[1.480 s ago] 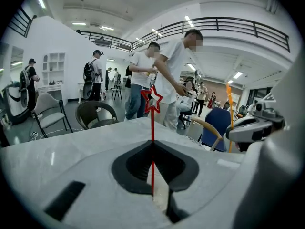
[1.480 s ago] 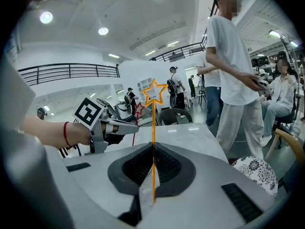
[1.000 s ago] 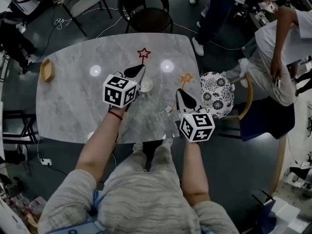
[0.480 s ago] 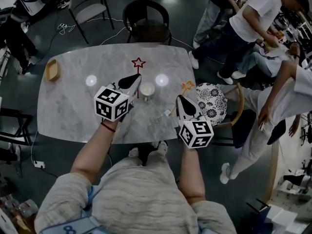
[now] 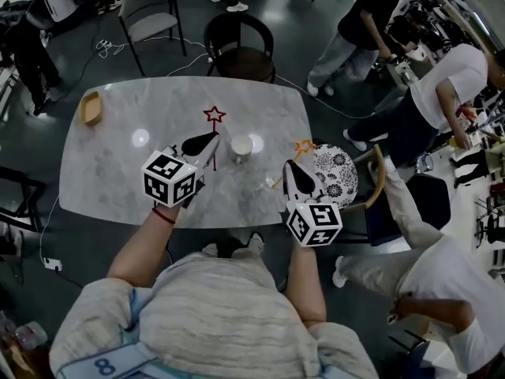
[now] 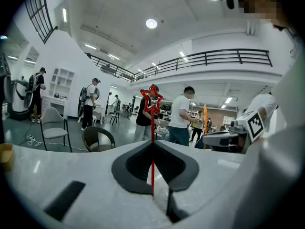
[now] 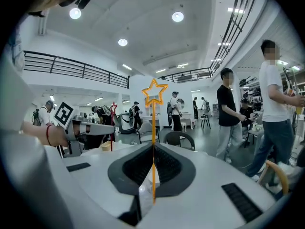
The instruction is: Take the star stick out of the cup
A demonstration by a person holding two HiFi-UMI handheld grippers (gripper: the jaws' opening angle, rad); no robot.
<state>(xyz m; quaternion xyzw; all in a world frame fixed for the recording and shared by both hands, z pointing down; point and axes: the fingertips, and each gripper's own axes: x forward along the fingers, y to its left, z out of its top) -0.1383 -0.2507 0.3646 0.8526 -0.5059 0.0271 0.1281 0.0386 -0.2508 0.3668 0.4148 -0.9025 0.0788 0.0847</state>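
Viewing from the head camera, the cup stands upright on the worktop, and no stick stands in it. The left gripper lies just to the left of the cup. Its jaws are closed on the red star stick, whose star end points away from the person and whose shaft is clear of the cup rim. The right gripper lies well to the right of the cup with the orange star stick in its jaws. The left gripper is the nearer of the two to the cup. In the left gripper view, the left gripper has its jaws together and clamped on the red star stick. The long axis of the stick runs upright across the jaw line, with the star above and a short tail below. The cup is not in this view. In the right gripper view, the right gripper is likewise clamped on the orange star stick, which is upright with its star on top. Count: one cup, two star sticks (one red, one orange), two grippers. Judgement: both sticks are already free of the cup, so any coming move only needs to keep each shaft upright and away from the cup rim.
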